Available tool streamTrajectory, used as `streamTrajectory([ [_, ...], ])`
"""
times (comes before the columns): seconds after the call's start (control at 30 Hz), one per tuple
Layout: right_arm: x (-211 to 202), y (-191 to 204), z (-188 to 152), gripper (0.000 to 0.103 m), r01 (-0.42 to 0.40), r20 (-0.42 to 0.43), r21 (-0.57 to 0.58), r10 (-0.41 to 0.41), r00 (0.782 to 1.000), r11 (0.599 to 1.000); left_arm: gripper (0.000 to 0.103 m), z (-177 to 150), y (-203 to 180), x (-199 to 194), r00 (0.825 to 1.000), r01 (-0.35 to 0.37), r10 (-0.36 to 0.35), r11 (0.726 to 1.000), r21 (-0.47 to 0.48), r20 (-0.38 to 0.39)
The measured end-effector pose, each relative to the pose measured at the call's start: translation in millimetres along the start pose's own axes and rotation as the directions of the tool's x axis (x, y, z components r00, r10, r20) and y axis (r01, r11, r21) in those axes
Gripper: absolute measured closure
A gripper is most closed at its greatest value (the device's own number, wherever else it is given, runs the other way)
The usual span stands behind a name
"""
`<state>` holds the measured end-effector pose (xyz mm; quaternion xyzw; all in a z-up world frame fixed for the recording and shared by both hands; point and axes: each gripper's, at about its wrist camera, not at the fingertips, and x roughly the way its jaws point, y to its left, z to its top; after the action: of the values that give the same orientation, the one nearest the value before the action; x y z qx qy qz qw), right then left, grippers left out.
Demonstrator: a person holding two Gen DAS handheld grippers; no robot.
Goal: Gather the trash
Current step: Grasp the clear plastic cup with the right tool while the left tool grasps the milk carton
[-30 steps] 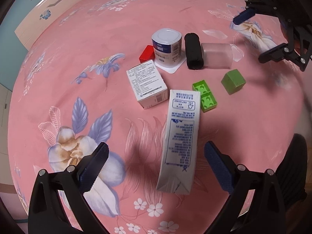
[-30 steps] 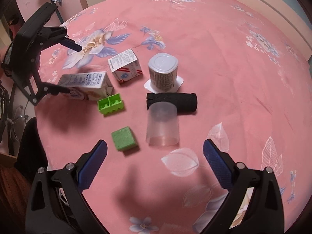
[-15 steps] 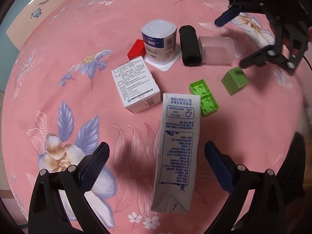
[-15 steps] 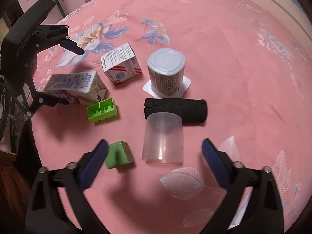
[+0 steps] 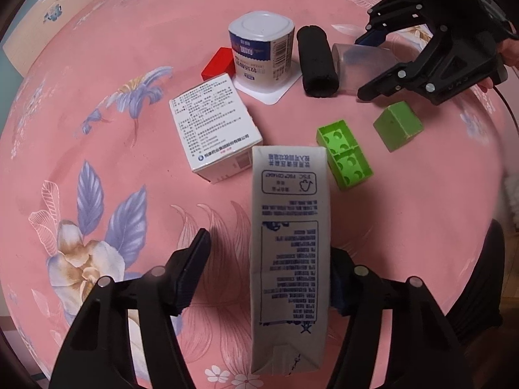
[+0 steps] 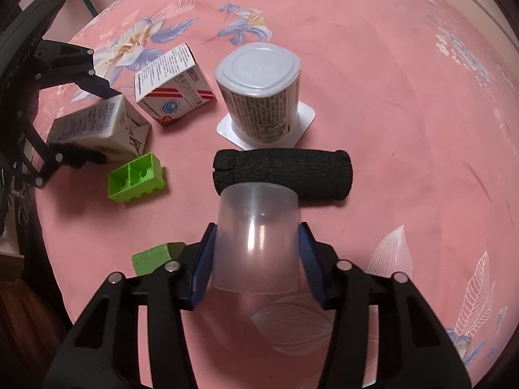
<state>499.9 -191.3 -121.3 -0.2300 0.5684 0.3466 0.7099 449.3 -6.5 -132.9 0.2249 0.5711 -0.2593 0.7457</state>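
Both of my grippers have closed in since a second ago. My right gripper (image 6: 256,259) now straddles the clear plastic cup (image 6: 256,243), its blue pads touching the cup's smooth walls on either side, so it grasps the cup, which lies on its side just beside the black fabric roll (image 6: 282,175). My left gripper (image 5: 269,275) has come down around the milk carton (image 5: 288,259), a long printed cardboard box lying flat on the pink flowered cloth (image 5: 405,220); the right pad touches the carton, the left pad stands apart, so it is not yet clenched. Beyond it sit a white medicine box (image 5: 214,136), an upturned yogurt pot (image 5: 261,52), a red block (image 5: 219,63), a studded green brick (image 5: 345,159) and a green cube (image 5: 397,124).
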Motion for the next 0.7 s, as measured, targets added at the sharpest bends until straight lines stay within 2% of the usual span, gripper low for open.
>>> streamTrajectory([
  [0.27,2,3,1,0.055,0.001,-0.009,-0.008,-0.001,1.000,1.000,0.064,-2,-12,6,1.000,0.003,-0.003,1.000,-0.005,-0.005],
  [0.7,-12,6,-4,0.055,0.007,0.016,-0.002,-0.007,1.000,1.000,0.064,-11,-20,5,1.000,-0.014,0.014,1.000,0.015,0.012],
])
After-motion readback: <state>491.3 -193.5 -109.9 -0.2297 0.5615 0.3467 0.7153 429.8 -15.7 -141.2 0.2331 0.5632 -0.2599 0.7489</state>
